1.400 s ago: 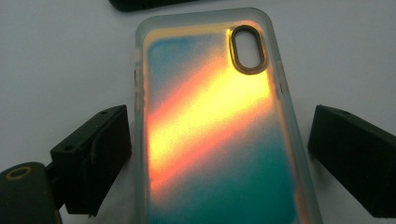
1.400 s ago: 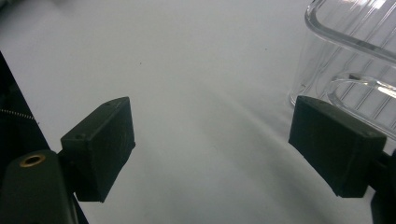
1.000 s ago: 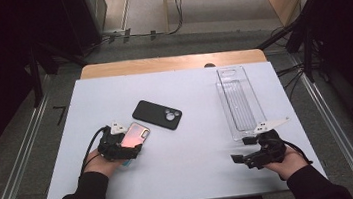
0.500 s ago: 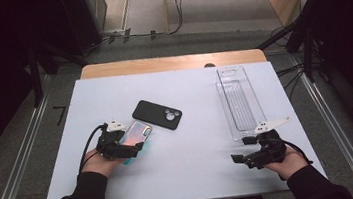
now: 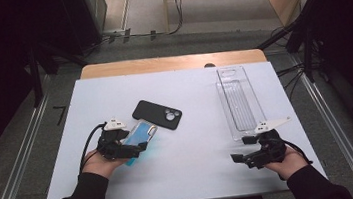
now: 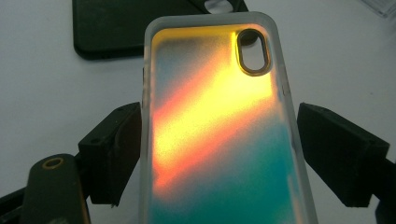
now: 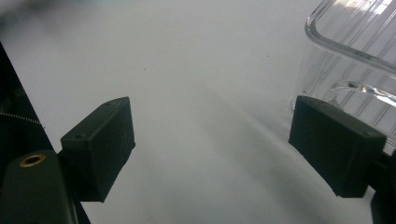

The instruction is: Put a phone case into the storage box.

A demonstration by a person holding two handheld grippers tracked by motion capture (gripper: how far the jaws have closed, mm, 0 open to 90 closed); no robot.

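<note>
In the left gripper view the iridescent phone case [image 6: 219, 126] sits between the two black fingers [image 6: 112, 154], its clear rim touching the left one and standing just beside the right one; the left gripper [image 5: 128, 146] is grasping it by its long edges. The case's camera cutout lies toward 12 o'clock, away from the hand, and the back glows orange, yellow and teal. Past it at 12 o'clock lies a black phone case [image 5: 157, 115] flat on the white table [image 5: 195, 147].

In the high view the held case is at about 9 o'clock of the table. The right gripper [image 5: 243, 150] rests near 4 o'clock, its fingers [image 7: 100, 144] released with bare table between them. Just beyond, toward 1 o'clock, stands a clear plastic tray [image 5: 239, 103]
</note>
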